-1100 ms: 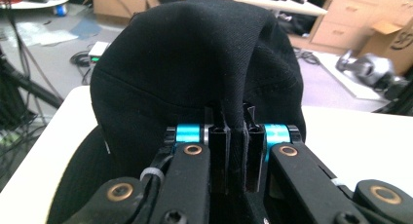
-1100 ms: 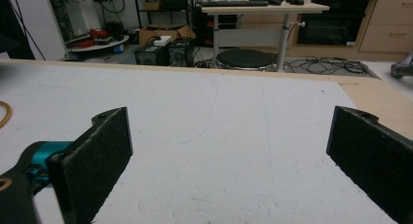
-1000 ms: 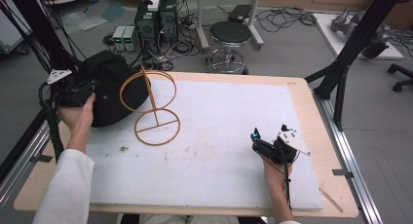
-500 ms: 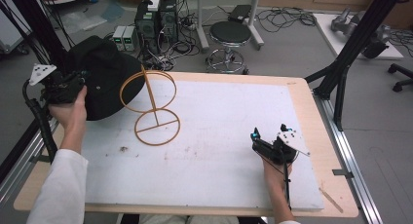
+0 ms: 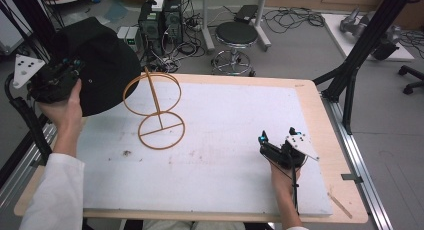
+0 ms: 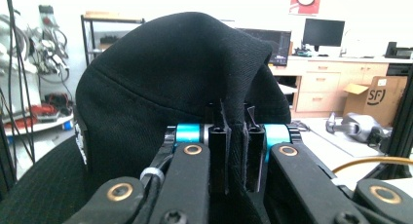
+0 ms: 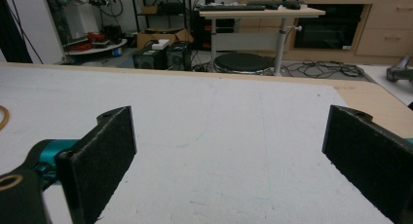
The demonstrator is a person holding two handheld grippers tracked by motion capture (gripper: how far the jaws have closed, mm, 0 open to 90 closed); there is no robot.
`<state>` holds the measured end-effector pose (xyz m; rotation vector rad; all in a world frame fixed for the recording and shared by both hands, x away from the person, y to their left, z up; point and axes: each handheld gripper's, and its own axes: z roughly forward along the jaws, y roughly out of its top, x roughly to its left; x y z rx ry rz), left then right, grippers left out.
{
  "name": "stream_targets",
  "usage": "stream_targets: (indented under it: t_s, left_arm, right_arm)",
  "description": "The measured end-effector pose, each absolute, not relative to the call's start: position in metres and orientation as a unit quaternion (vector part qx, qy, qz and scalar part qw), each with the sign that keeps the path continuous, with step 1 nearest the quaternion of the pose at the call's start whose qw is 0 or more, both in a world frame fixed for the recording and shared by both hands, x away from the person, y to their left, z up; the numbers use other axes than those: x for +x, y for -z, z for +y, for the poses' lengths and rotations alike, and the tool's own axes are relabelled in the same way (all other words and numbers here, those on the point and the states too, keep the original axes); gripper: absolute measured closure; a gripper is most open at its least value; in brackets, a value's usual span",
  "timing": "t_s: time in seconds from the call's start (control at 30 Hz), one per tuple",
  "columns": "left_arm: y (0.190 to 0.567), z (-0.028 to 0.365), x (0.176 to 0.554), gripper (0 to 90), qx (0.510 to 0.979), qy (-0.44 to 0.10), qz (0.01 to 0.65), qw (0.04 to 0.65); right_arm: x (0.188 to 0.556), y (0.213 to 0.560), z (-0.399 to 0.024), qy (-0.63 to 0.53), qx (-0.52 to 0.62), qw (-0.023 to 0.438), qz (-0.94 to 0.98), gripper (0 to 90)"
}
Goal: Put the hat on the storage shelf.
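I have the black cap (image 5: 97, 65) clamped by its fabric in my left gripper (image 6: 236, 136), lifted beside the wire stand (image 5: 155, 110), probably to hang next, while my right gripper (image 5: 277, 152) rests wide apart on the table (image 5: 320, 105).

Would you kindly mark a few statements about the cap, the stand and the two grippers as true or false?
1. The left gripper is shut on the black cap. True.
2. The cap hangs on the wire stand. False: it is held up in the air to the left of the stand, off the table.
3. The right gripper has its jaws wide apart with nothing between them. True.
4. The right gripper holds the stand. False: it rests on the white mat, far from the stand.
5. The stand lies flat. False: it stands upright on its ring base.
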<state>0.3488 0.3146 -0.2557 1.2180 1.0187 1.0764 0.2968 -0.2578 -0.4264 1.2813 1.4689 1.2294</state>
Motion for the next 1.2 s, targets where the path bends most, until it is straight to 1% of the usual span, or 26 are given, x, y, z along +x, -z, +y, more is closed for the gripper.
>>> stream_targets:
  t_s: [0.2,0.33,0.5,0.6,0.9,1.2]
  left_arm:
    - [0.242,0.312,0.341,85.5,0.522,-0.477,0.417,0.571]
    - [0.233,0.314,0.334,85.5,0.508,-0.483,0.41,0.584]
    - [0.216,0.316,0.321,85.5,0.493,-0.474,0.389,0.617]
    - [0.207,0.315,0.315,85.5,0.488,-0.456,0.375,0.643]
    - [0.194,0.299,0.304,85.4,0.501,-0.437,0.334,0.668]
    - [0.198,0.279,0.308,85.4,0.521,-0.399,0.309,0.688]
  right_arm:
    - [0.297,0.427,-0.258,-0.489,0.507,0.405,0.582,4.4]
    - [0.296,0.426,-0.258,-0.49,0.508,0.405,0.581,4.4]
    - [0.297,0.426,-0.257,-0.489,0.508,0.405,0.582,4.4]
    - [0.296,0.426,-0.257,-0.49,0.509,0.403,0.581,4.5]
    - [0.297,0.426,-0.258,-0.492,0.507,0.406,0.58,4.4]
    - [0.296,0.426,-0.258,-0.493,0.506,0.404,0.581,4.4]
